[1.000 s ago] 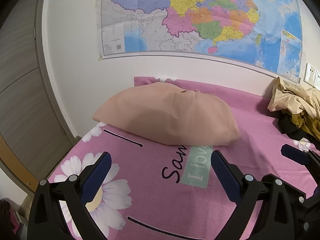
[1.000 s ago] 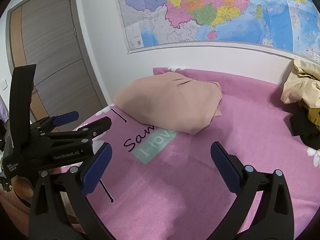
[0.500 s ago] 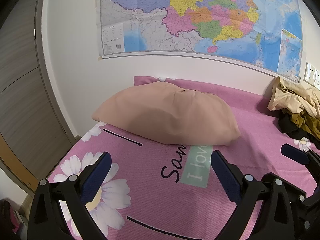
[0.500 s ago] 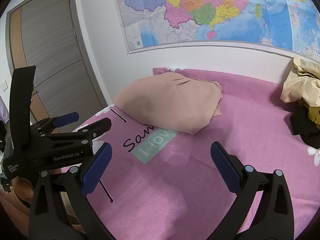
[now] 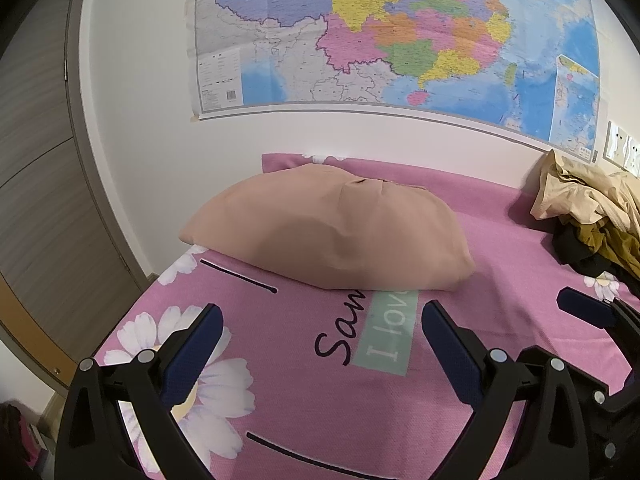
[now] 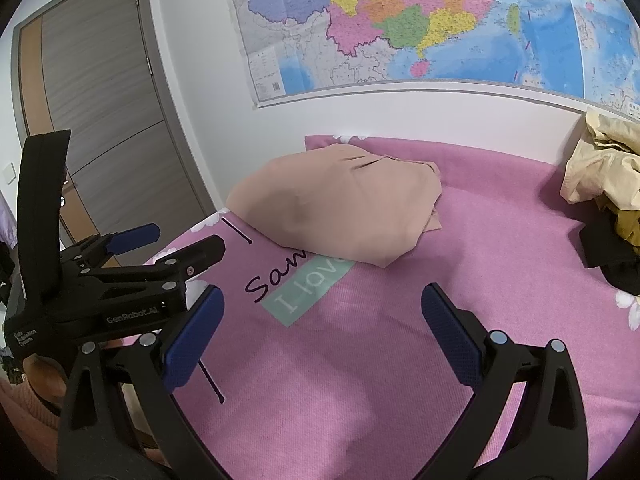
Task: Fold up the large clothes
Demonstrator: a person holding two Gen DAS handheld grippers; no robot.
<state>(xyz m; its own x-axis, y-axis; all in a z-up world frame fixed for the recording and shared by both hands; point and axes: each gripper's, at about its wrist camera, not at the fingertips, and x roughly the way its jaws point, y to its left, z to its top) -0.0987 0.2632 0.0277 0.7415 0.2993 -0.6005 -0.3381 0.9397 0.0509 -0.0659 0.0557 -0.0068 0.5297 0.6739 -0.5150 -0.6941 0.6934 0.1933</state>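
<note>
Two black grippers with blue pads are hovering over the bed's pink flowered sheet [image 5: 320,392]. The left gripper [image 5: 320,344] is holding its fingers wide apart, gripping nothing, and the right gripper [image 6: 322,334] is doing the same. A folded beige-pink garment [image 5: 332,232] is lying on the sheet near the wall, its edge overlapping the printed lettering. A crumpled pile of cream, mustard and black clothes [image 6: 608,200] is sitting well apart at the right. A colourful wall map [image 5: 400,36] is hanging above.
</note>
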